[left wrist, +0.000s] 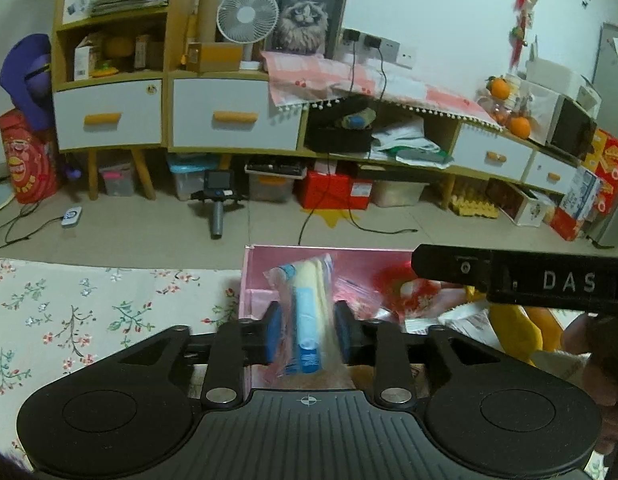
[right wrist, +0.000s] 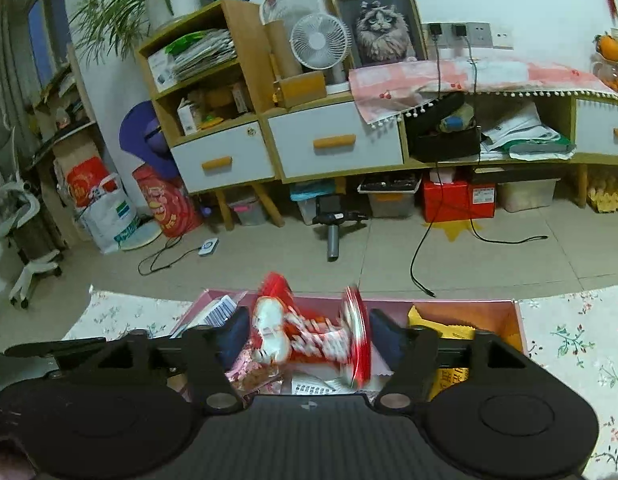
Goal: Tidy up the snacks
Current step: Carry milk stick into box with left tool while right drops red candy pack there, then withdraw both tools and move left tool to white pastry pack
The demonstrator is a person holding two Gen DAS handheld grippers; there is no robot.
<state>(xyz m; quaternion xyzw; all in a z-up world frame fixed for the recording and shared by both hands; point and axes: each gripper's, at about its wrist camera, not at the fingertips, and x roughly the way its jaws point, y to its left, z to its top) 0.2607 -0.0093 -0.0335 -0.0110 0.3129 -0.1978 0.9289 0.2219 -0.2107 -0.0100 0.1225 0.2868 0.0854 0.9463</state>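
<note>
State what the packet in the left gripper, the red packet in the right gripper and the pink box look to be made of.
Left gripper's packet: thin clear plastic film, glossy, since the blue and yellow contents show through it. Red packet: printed plastic or foil film, shiny, crumpled between the fingers. Pink box: probably cardboard, matte, with thin flat walls and sharp straight edges; painted board cannot be ruled out.

Left claw (left wrist: 308, 332) and right claw (right wrist: 307, 338), both clamped, level.

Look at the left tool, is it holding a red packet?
No, the left tool grips a clear packet with blue and pale yellow contents above the pink box.
</note>
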